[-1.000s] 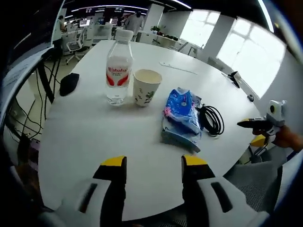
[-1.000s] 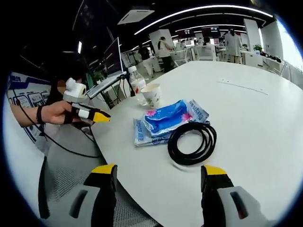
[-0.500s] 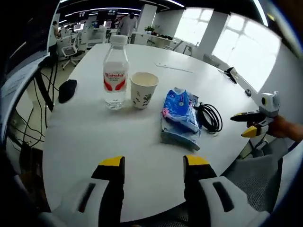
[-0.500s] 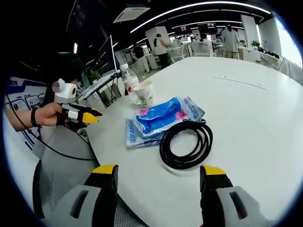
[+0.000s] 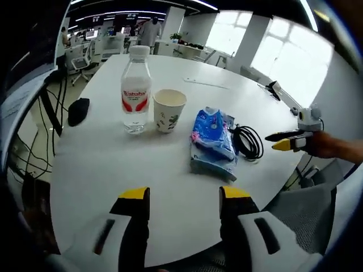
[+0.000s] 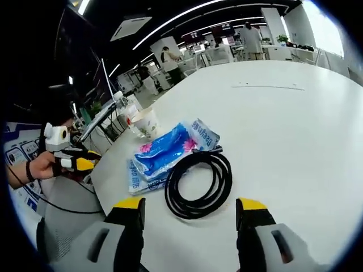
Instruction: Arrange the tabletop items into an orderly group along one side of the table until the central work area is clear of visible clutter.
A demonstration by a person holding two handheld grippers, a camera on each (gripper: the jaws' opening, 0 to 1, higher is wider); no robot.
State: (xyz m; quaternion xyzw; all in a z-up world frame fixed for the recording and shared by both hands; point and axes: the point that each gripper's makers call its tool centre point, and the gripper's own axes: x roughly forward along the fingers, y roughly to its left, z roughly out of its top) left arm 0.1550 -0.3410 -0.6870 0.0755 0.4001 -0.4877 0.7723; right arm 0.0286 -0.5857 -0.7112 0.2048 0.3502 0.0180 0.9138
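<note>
Table (image 6: 295,130) unchanged; right gripper (image 6: 190,207) nearer cable (image 6: 198,184).

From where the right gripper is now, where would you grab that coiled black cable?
Probably the near arc of the coiled black cable, reached from straight above by the open right gripper. The loop lies flat on the white table, so one jaw can drop inside the ring, one outside. Its far side touches the blue wipes pack.

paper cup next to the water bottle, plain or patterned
Patterned: the paper cup is cream white with a small green leafy print on its side, clearest in the left gripper view.
</note>
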